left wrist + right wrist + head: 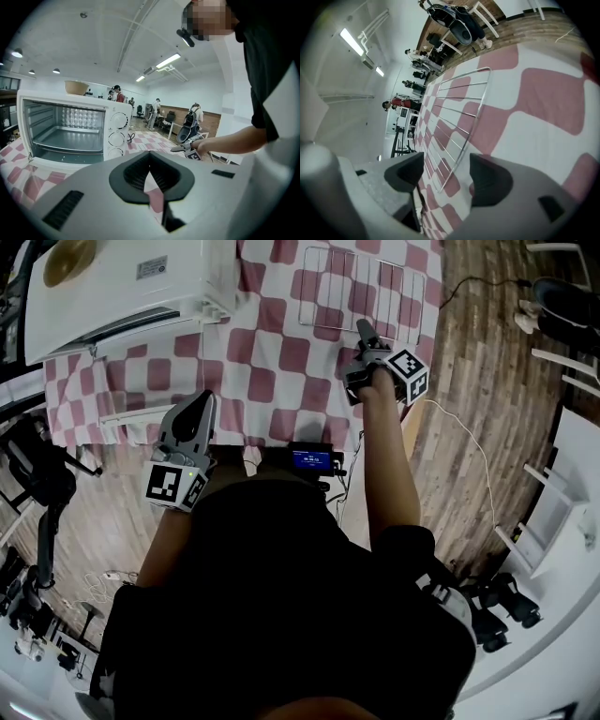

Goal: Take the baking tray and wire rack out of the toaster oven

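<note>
**Wire rack [361, 287]: on table**

Lies flat on checked cloth [272, 362], near long edge just beyond right gripper [367, 337]; jaws apart, empty. Baking tray [70, 139] apparently inside toaster oven [122, 287], far left, nearer left gripper [197, 407], jaws closed on nothing.

Wire rack [457, 111]: thin bright metal, glossy, just ahead of the matt dark fingers [490, 180] of the right gripper [443, 173], lying on smooth matt checked cloth [543, 93]. Toaster oven [117, 133], beyond the ribbed fingers [133, 173] of the left gripper [150, 154]: glossy white casing, shiny dimpled metal interior. Floor [469, 409]: wood planks.
</note>
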Action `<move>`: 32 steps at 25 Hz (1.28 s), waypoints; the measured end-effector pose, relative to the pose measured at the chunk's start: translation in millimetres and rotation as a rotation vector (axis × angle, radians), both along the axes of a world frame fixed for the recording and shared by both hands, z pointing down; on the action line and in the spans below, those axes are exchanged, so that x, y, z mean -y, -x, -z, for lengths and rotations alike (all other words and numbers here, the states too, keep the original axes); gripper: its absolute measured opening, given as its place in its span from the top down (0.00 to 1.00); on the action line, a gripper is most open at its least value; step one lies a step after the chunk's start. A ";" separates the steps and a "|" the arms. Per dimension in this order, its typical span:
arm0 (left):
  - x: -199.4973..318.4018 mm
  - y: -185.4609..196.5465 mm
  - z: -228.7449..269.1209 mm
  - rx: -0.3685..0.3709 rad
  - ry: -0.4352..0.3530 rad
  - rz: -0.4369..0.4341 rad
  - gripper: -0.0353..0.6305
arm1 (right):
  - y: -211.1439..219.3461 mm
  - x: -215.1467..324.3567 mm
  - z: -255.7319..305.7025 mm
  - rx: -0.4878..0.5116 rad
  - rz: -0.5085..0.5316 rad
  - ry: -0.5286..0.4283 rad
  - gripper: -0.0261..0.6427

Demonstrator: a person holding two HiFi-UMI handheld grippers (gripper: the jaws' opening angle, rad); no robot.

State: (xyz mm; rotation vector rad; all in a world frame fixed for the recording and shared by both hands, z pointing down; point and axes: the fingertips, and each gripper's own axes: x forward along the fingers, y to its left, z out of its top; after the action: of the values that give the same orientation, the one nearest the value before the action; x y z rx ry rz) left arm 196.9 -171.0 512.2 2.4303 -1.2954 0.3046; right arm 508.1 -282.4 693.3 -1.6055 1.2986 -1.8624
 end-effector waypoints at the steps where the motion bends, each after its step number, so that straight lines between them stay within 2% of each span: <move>1: 0.6 0.6 0.7 -0.002 -0.003 -0.004 0.96 | 1.2 -5.8 1.7 0.015 -0.005 -0.014 0.53; 3: 2.4 2.3 2.8 -0.004 -0.011 -0.015 0.96 | 5.1 -15.8 9.5 0.055 -0.012 -0.070 0.53; 6: 4.2 6.2 8.8 -0.007 -0.028 -0.036 0.96 | 10.8 -28.7 36.0 0.070 -0.004 -0.202 0.53; 10: 5.0 13.6 22.3 -0.017 -0.066 -0.067 0.96 | 23.7 -41.4 99.7 0.046 0.056 -0.452 0.58; 12: 5.9 17.5 31.5 -0.027 -0.090 -0.086 0.96 | 31.1 -47.7 138.1 0.002 0.091 -0.581 0.61; 16: 6.0 26.3 54.5 -0.054 -0.144 -0.132 0.96 | 50.9 -68.6 218.1 -0.209 0.178 -0.796 0.73; 20: 2.5 43.8 84.4 -0.092 -0.208 -0.171 0.96 | 86.8 -98.9 285.3 -0.485 0.278 -0.918 0.77; 24: -0.1 74.8 114.9 -0.132 -0.281 -0.185 0.96 | 140.6 -129.8 332.9 -0.734 0.356 -0.999 0.78; 32: -33.6 153.5 157.8 -0.173 -0.396 -0.196 0.96 | 260.4 -195.2 384.0 -1.108 0.414 -1.103 0.81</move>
State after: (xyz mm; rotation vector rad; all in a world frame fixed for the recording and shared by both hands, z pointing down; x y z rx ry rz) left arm 43.4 -137.3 354.4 2.8447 -1.1300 -0.1254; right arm 247.8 -87.2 309.3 -1.6554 2.5405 0.0607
